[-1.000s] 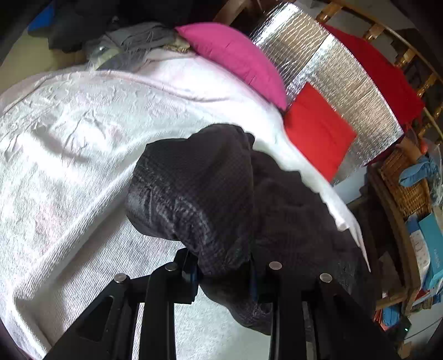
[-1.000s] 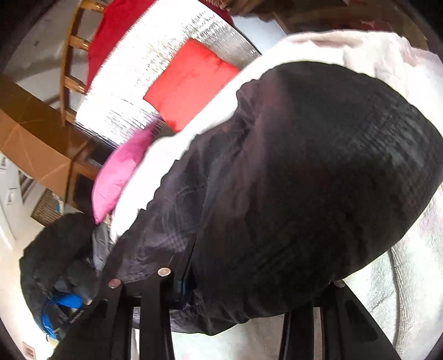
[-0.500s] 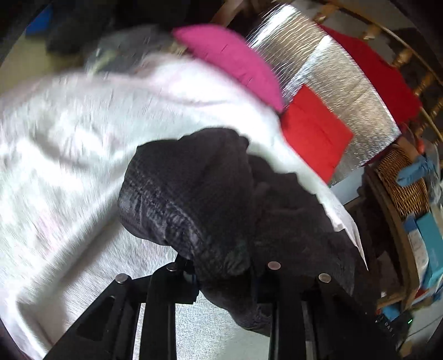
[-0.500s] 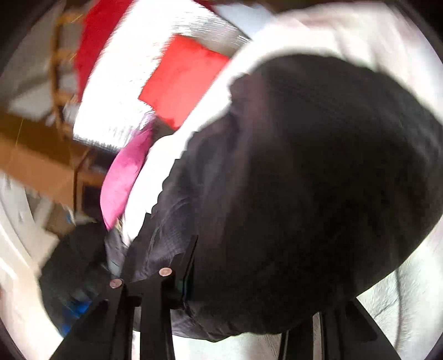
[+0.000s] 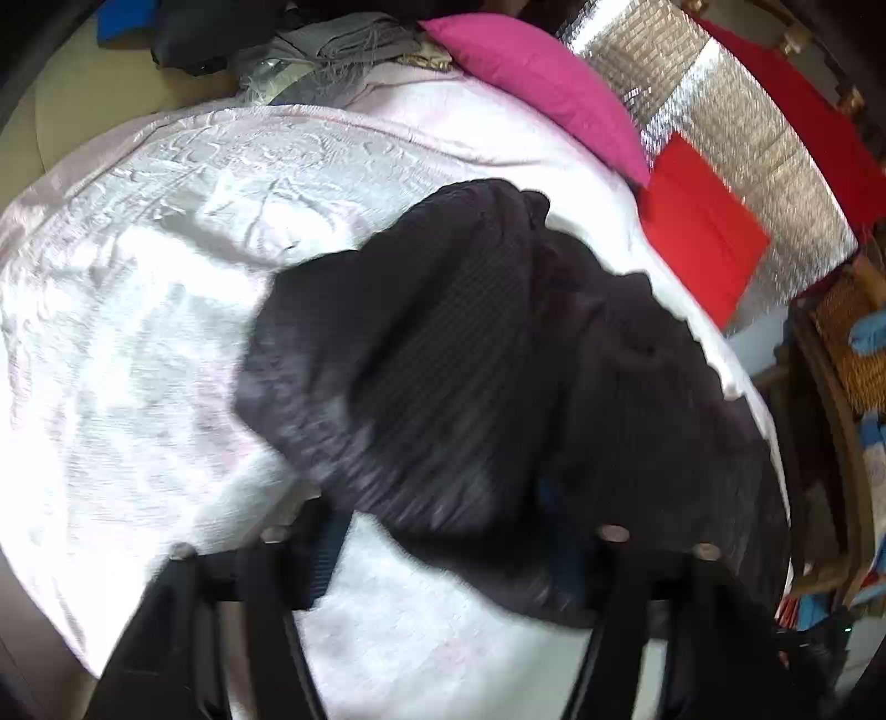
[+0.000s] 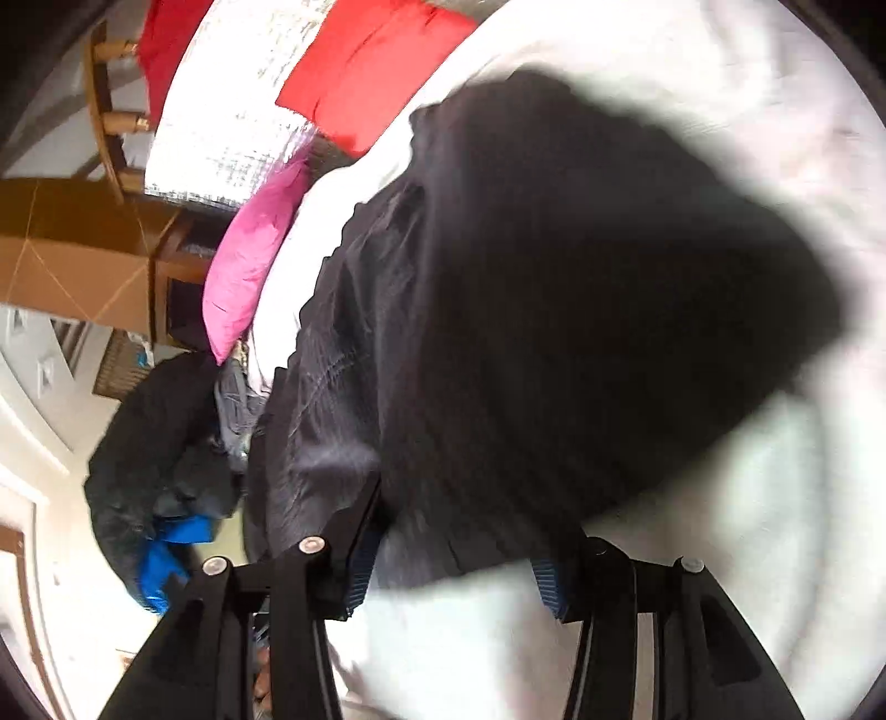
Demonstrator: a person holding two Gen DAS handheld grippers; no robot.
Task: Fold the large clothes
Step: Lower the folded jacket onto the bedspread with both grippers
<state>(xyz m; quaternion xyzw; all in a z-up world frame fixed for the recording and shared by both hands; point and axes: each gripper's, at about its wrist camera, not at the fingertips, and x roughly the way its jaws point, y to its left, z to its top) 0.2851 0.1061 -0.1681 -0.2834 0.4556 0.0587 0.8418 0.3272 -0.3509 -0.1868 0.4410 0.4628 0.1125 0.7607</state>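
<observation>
**Both hand-held grippers spread, dark garment bunched ahead on the bed**

Left hand-held gripper (image 5: 443,554): I see the fingers spread wide. The dark garment (image 5: 470,376) sits right in front of it, piled up and draped over the right fingertip; the left finger (image 5: 326,554) shows its blue pad clear of the cloth, with white bedspread (image 5: 138,332) in the gap behind it. Nothing pinched that I can make out. The garment heap runs forward and to the right of this gripper, reaching the bed's right edge.

Right hand-held gripper (image 6: 454,576): fingers also spread, blue pads visible on both sides. The dark garment (image 6: 554,304) fills most of the view straight ahead and above the fingertips; its lower edge hangs just over the gap between them and brushes the left finger (image 6: 360,565). Motion blur on the cloth edge, so I cannot tell whether it touches the right finger.

Farther ahead of the left gripper: pink pillow (image 5: 542,83), red cushion (image 5: 703,232), silver foil panel (image 5: 747,138) behind them. Grey clothes (image 5: 332,44) far ahead-left. Wicker basket (image 5: 853,332) off to the right.
</observation>
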